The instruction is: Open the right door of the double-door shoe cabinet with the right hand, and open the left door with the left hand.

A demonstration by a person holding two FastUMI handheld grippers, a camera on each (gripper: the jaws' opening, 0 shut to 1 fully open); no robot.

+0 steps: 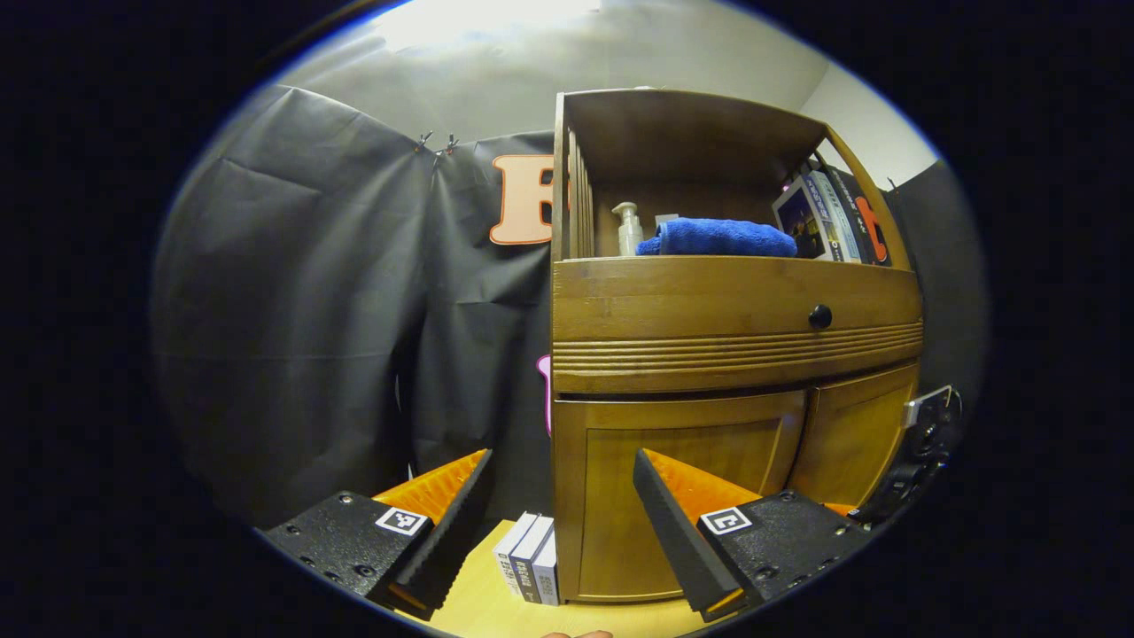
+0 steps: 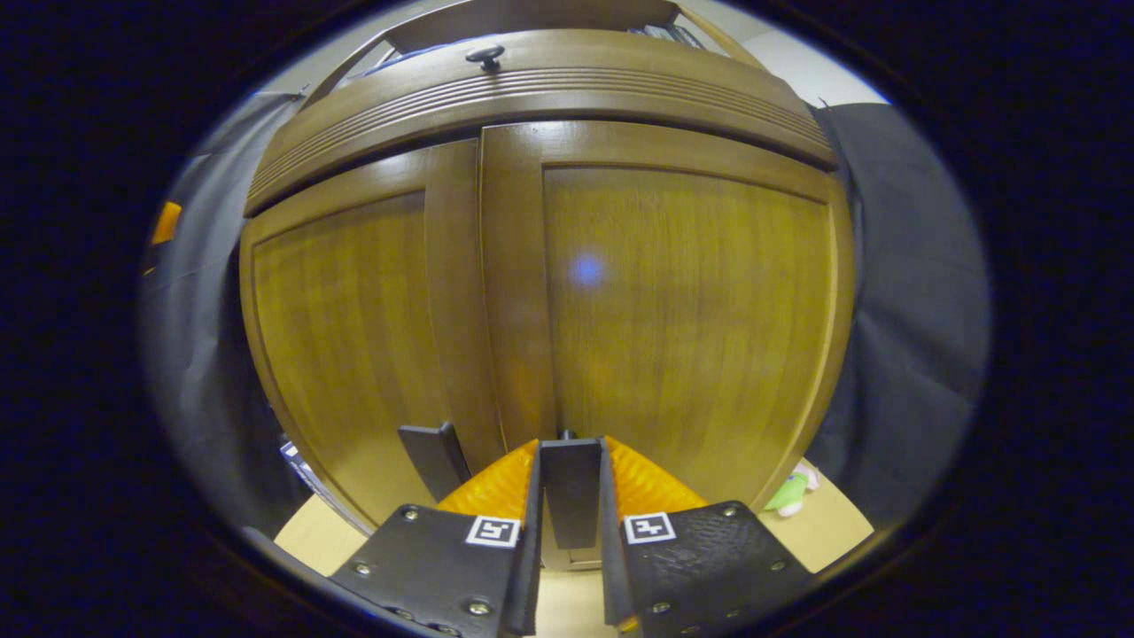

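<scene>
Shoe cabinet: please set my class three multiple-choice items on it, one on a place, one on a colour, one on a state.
1. Where does the blue towel lie?
A. on the open top shelf
B. on the floor
C. over a door

2. What colour is the drawer knob?
A. white
B. black
C. red

3. How is the right gripper?
A. wide open
B. shut on the right door handle
C. holding a bottle

Answers: 1 A, the towel lies beside the pump bottle above the drawer; 2 B, the knob is dark against the wood; 3 B, both fingers press on the handle.
</scene>
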